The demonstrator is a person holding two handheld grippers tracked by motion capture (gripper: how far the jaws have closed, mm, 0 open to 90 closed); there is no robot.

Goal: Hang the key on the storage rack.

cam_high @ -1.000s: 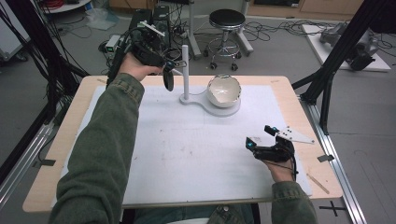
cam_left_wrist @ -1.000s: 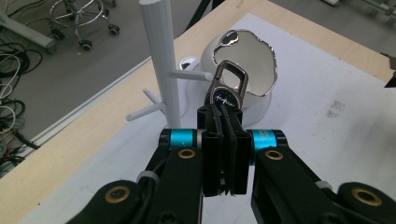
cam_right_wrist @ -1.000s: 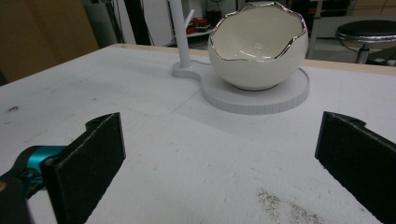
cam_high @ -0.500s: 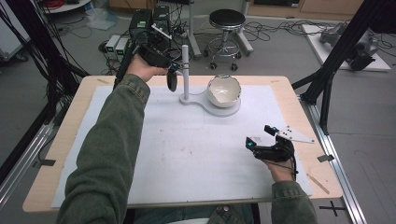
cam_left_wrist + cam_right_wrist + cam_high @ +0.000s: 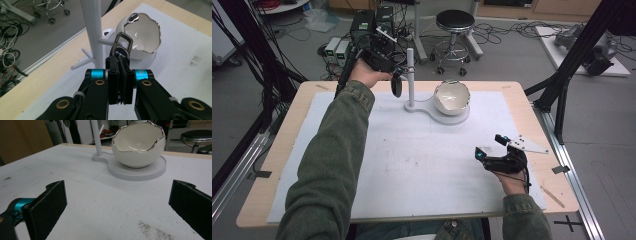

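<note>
Count: 1 key fob (image 5: 121, 51), 1 stand (image 5: 410, 80) with 1 post, 1 bowl (image 5: 452, 97), 2 grippers, 1 mat (image 5: 412, 165), 1 table (image 5: 287, 135).
Left gripper (image 5: 396, 86): jaws are pressing together on the fob's strap, holding it at the far left of the mat, just beside the post.
Right gripper (image 5: 492, 150): jaws are standing wide apart with nothing between them, resting near the mat's right edge.
Left gripper view: fob's metal clip is hanging close to 1 of 3 pegs (image 5: 103, 41) on the post; whether it is touching I cannot tell.
Right gripper view: bowl's jagged silver rim (image 5: 138, 131) and the stand's round base (image 5: 140, 173) are showing.
Room: mat's middle is lying bare between the grippers; the stand is sitting near the far edge.
</note>
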